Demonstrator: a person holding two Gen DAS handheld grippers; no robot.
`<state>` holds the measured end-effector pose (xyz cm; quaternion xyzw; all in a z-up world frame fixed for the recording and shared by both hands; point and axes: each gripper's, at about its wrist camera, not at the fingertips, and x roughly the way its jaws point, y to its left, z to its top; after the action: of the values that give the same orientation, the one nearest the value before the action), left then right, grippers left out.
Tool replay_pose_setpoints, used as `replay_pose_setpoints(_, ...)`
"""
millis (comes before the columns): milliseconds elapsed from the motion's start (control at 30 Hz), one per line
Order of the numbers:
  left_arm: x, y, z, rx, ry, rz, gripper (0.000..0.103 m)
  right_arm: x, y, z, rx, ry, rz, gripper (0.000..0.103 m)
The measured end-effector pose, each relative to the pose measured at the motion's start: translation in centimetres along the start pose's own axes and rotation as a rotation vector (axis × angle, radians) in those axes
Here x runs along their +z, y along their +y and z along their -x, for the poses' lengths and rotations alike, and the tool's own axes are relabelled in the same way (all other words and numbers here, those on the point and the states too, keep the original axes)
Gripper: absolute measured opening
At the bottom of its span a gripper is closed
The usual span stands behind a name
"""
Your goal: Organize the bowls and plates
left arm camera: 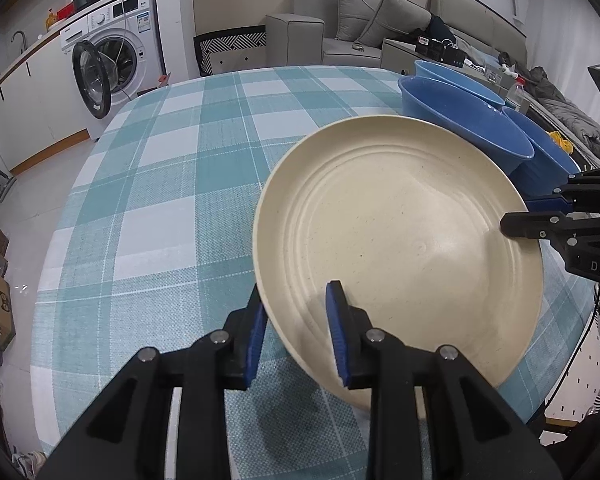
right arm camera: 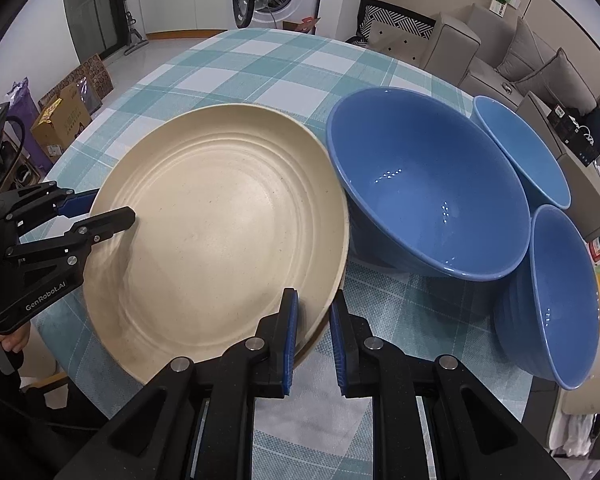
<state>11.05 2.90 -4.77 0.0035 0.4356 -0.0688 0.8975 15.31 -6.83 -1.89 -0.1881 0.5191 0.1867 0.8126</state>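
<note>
A large cream plate [left arm camera: 400, 240] lies on the checked tablecloth; it also shows in the right wrist view [right arm camera: 220, 232]. My left gripper [left arm camera: 296, 312] straddles its near rim, one finger inside and one outside, jaws apart around the rim with a gap. My right gripper [right arm camera: 314, 316] straddles the opposite rim the same way; it appears from the right in the left wrist view [left arm camera: 516, 216]. A big blue bowl [right arm camera: 424, 184] stands just right of the plate, with two smaller blue bowls [right arm camera: 520, 152] [right arm camera: 560, 296] beside it.
The round table [left arm camera: 160, 160] with the teal checked cloth stretches left and back. A washing machine [left arm camera: 112, 52] with its door open, a chair and a grey sofa [left arm camera: 360, 20] stand beyond it. Cardboard boxes [right arm camera: 64, 116] sit on the floor.
</note>
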Motion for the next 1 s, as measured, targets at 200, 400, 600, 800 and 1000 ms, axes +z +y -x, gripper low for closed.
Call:
replay_pose_setpoints(200, -0.1, -0.5, 0.0, 0.023, 0.003, -0.028, 0.028, -0.2, 0.2, -0.2, -0.016, 0.011, 0.013, 0.016)
replay_pose_setpoints(400, -0.3, -0.8, 0.0, 0.041, 0.003, -0.053, 0.028, -0.4, 0.5, -0.8, -0.056, 0.016, 0.035, 0.017)
replay_pose_setpoints(600, -0.4, -0.9, -0.1, 0.046, 0.005, -0.06, 0.028, -0.5, 0.4, -1.2, -0.071, 0.02, 0.039, 0.017)
replay_pose_setpoints(800, -0.4, -1.0, -0.1, 0.047, 0.007, -0.063, 0.029, -0.6, 0.7, -1.4, -0.082, 0.014, 0.052, 0.02)
replay_pose_setpoints(1000, -0.4, -1.2, 0.0, 0.052, 0.016, -0.078, 0.028, -0.6, 0.6, -1.3, -0.079, 0.017, 0.054, 0.021)
